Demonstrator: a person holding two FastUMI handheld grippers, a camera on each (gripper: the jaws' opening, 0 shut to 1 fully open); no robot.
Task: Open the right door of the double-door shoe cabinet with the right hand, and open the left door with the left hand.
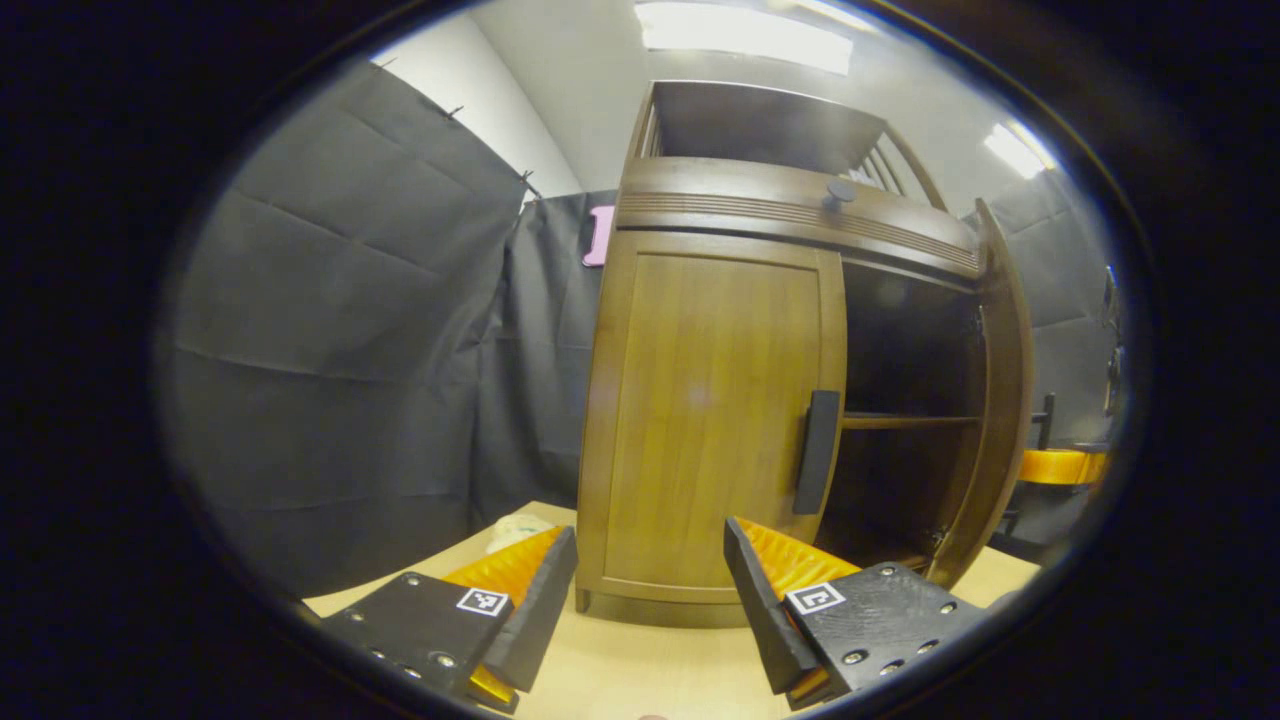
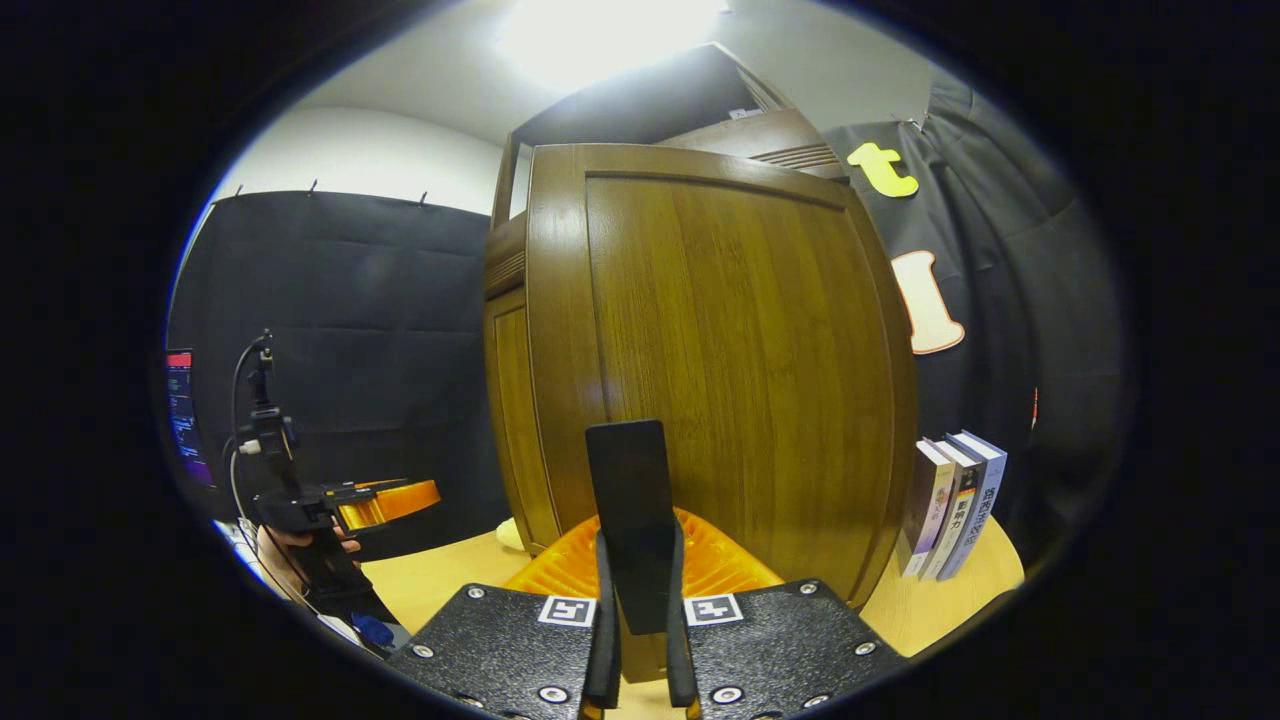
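Note:
The brown wooden shoe cabinet [image 1: 780,200] stands on a light wooden table. In the left gripper view its left door [image 1: 705,410] is closed, with a black vertical handle [image 1: 817,452] at its inner edge. The right door [image 1: 1003,400] is swung open, showing a dark inside with a shelf [image 1: 910,421]. My left gripper [image 1: 650,585] is open, a short way in front of the left door. In the right gripper view the right door [image 2: 740,350] stands close ahead, and my right gripper [image 2: 636,590] is shut on its black handle [image 2: 628,500]. The left gripper [image 2: 385,503] shows far left in a hand.
Three books [image 2: 955,505] stand upright on the table [image 2: 930,600] beside the open door. A pale crumpled object [image 1: 515,528] lies left of the cabinet. A screen [image 2: 183,410] glows at the far left.

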